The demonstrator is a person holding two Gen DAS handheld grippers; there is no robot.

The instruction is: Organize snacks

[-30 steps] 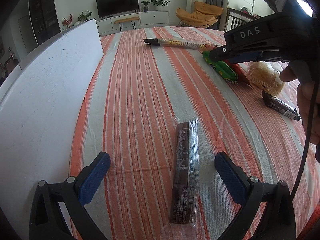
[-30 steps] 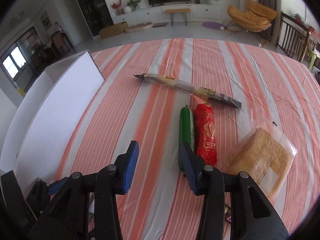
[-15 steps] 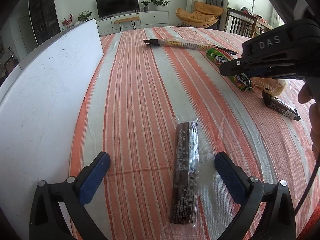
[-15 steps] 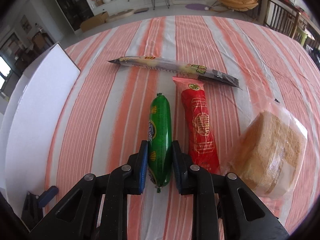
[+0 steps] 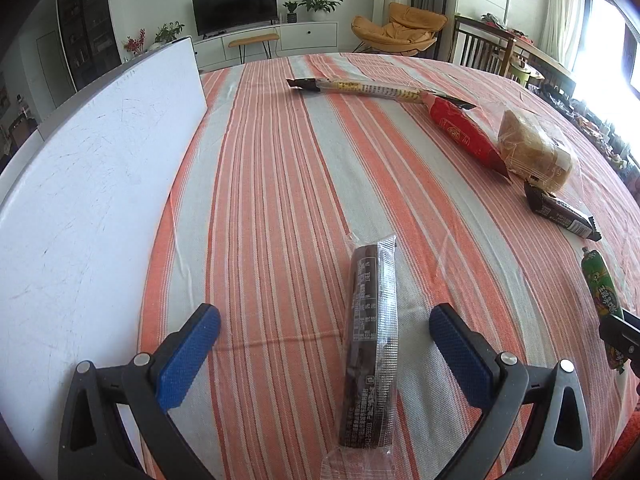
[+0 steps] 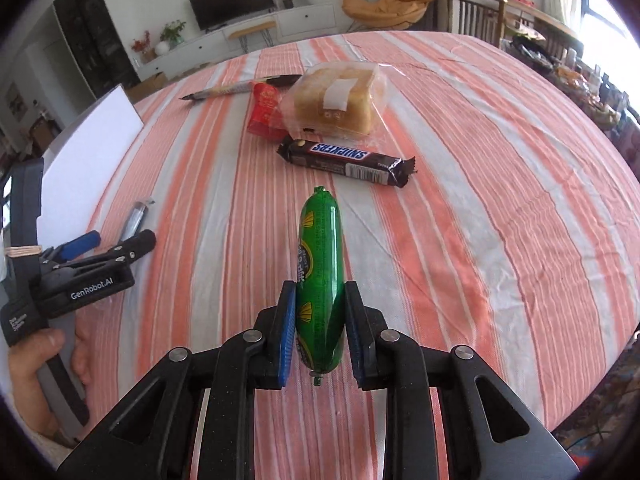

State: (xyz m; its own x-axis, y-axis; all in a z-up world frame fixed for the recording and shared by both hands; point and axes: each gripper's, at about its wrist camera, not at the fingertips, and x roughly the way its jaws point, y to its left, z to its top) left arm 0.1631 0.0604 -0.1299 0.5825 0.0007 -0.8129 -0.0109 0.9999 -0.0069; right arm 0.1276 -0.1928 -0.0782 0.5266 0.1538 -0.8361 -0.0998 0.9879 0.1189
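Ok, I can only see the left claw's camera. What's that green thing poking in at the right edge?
Observer: It's a shiny green plastic-wrapped sausage. The right claw is shut on its near end.
Operator: And the dark bar next to the bread, what is it?
Observer: The right camera shows its front. It's a brown Snickers chocolate bar, lying just beyond the sausage's tip.
Operator: Anything new on the bread?
Observer: The clear bag of golden bread has a white label on the side facing the right camera.
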